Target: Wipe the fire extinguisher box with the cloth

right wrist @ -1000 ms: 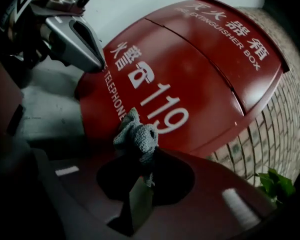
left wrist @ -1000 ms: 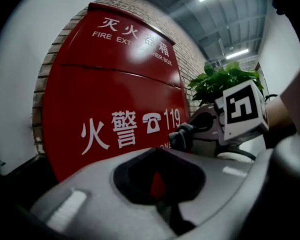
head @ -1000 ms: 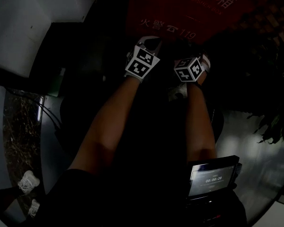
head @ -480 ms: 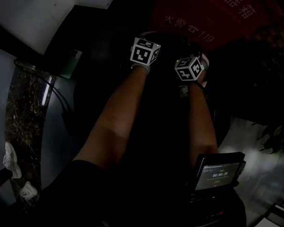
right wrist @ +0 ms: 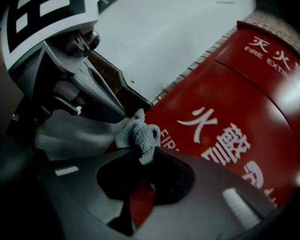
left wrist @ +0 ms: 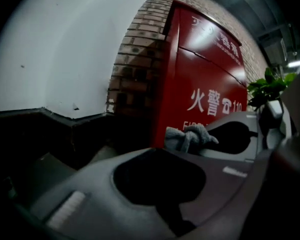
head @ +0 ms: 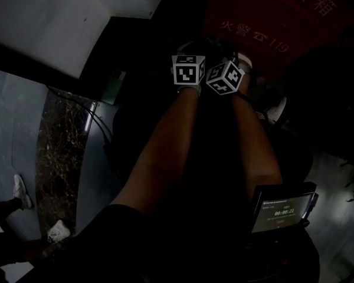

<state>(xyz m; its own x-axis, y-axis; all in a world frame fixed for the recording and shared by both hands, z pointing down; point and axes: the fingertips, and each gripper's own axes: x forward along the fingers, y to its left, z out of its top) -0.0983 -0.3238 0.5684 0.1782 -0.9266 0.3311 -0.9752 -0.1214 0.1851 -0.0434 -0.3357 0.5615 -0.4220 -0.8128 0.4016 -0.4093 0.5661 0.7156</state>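
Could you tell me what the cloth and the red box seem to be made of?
Cloth: likely grey terry or microfibre, matte; its surface is nubbly and it bunches softly. Fire extinguisher box: probably painted sheet metal, glossy red; it shows highlights and crisp panel seams.

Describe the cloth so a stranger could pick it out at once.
Start at the red box against the brick wall. In front of its lettered face, the left gripper and right gripper meet, both shut on the cloth. It is the one soft, pale grey, bunched thing, unlike the hard smooth jaws beside it.
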